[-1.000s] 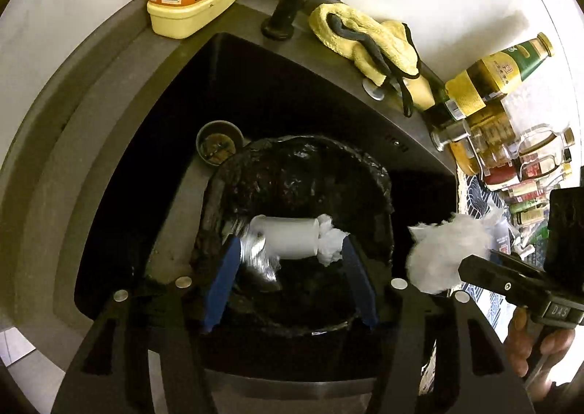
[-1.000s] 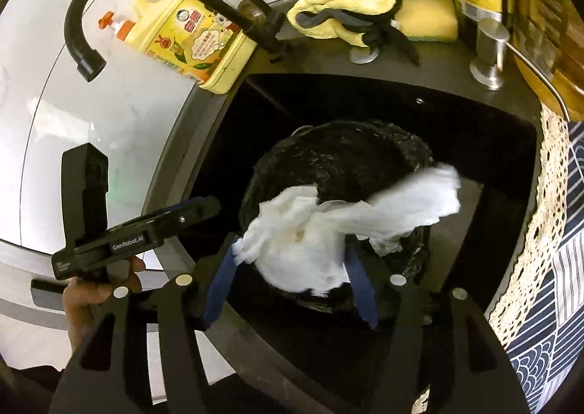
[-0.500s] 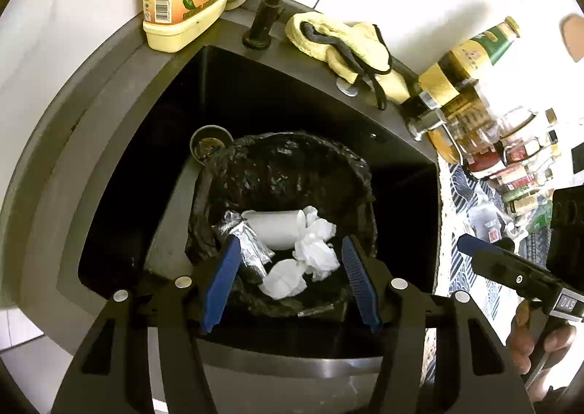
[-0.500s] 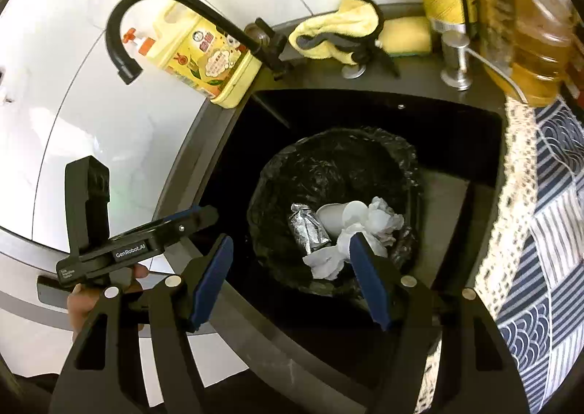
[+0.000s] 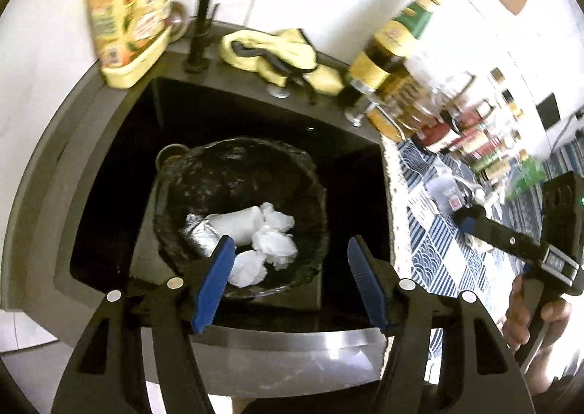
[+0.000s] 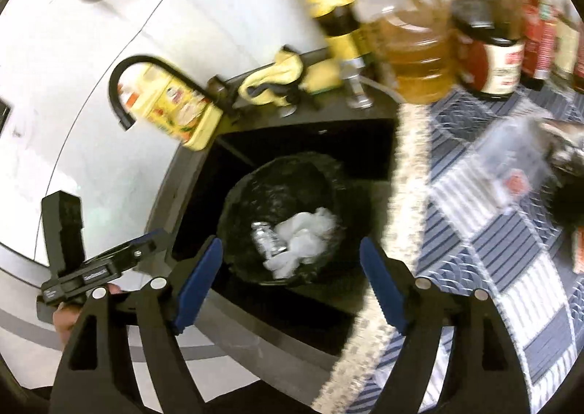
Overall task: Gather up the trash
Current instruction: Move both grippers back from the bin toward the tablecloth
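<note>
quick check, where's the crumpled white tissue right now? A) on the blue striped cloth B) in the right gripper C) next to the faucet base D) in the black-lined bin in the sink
D: the crumpled white tissue lies inside the black-lined bin beside a foil wad, and both the left gripper and right gripper are open and empty.

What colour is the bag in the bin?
Black and shiny; the bin bag shows best in the left wrist view.

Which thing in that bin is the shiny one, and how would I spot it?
Look into the black sink, where a bin lined with a black bag stands. The crumpled foil packet lies at its left, beside white tissues: silver and glinting, unlike them.
</note>
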